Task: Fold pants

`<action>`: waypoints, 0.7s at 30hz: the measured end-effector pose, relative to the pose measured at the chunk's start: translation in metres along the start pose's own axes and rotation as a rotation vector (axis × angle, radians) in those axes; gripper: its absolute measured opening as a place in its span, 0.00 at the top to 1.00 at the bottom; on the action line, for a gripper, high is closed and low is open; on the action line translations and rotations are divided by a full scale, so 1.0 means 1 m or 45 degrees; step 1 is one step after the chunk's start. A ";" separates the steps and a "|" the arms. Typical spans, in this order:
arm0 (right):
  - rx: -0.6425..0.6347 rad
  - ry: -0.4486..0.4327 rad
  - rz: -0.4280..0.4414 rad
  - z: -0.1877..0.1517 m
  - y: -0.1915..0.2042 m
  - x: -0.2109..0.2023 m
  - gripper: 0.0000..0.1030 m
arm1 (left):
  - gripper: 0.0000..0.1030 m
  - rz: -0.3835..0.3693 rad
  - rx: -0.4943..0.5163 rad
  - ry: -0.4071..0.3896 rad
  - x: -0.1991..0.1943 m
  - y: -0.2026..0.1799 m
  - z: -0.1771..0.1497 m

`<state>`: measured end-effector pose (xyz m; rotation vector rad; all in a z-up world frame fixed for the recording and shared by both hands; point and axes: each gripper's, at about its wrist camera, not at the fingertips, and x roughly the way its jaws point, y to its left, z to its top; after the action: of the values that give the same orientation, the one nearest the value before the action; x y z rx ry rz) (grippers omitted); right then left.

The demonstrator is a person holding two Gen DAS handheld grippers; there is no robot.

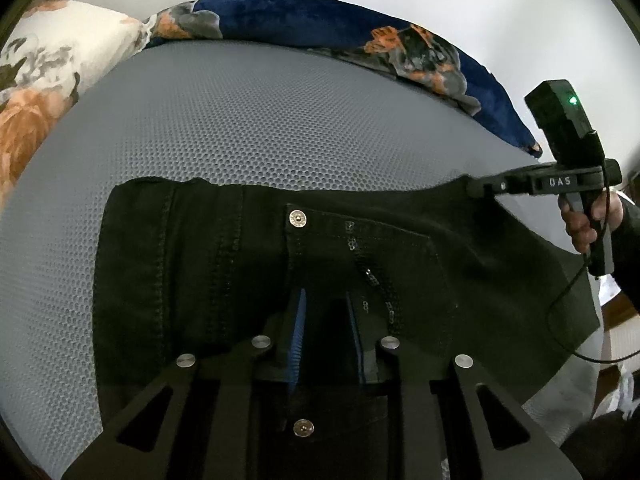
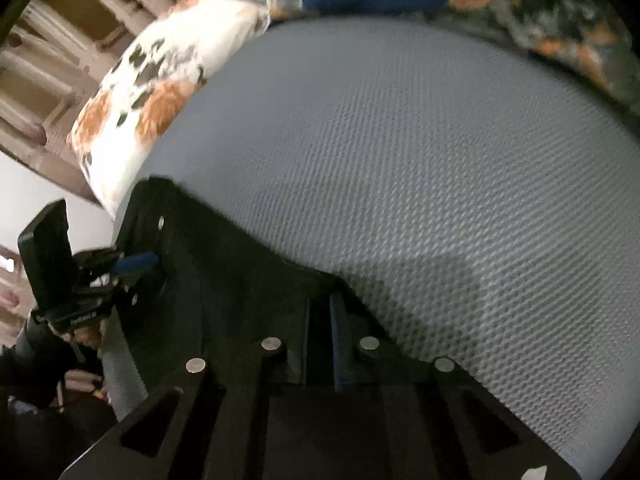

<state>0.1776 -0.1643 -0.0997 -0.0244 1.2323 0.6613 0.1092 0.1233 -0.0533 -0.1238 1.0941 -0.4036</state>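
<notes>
On grey mesh mattress (image 1: 248,120), black pants (image 1: 280,264), floral pillow (image 1: 44,64)

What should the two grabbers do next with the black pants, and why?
Probably lift both together and carry the waistband across the gray bed. The left gripper and right gripper each pinch the black pants at the waist, jaws closed on cloth, and the pants aren't folded over yet.

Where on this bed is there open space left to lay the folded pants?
The grey mattress is bare beyond the black pants, up to the floral pillow and the blue blanket. The near edge is crowded: the pants lie there, with the left gripper and right gripper on them.
</notes>
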 end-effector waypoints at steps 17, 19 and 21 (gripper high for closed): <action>0.260 -0.270 -0.303 -0.075 -0.022 -0.079 0.73 | 0.77 -0.144 0.323 -0.054 0.009 -0.107 0.036; 0.294 -0.245 -0.393 -0.098 -0.029 -0.084 0.72 | 0.77 -0.193 0.375 -0.037 0.025 -0.131 0.043; 0.321 -0.218 -0.464 -0.115 -0.033 -0.085 0.72 | 0.77 -0.242 0.411 -0.010 0.043 -0.152 0.047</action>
<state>0.0795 -0.2714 -0.0767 0.0171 1.1008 0.1855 0.1286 -0.0376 -0.0230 0.0574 0.9995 -0.7444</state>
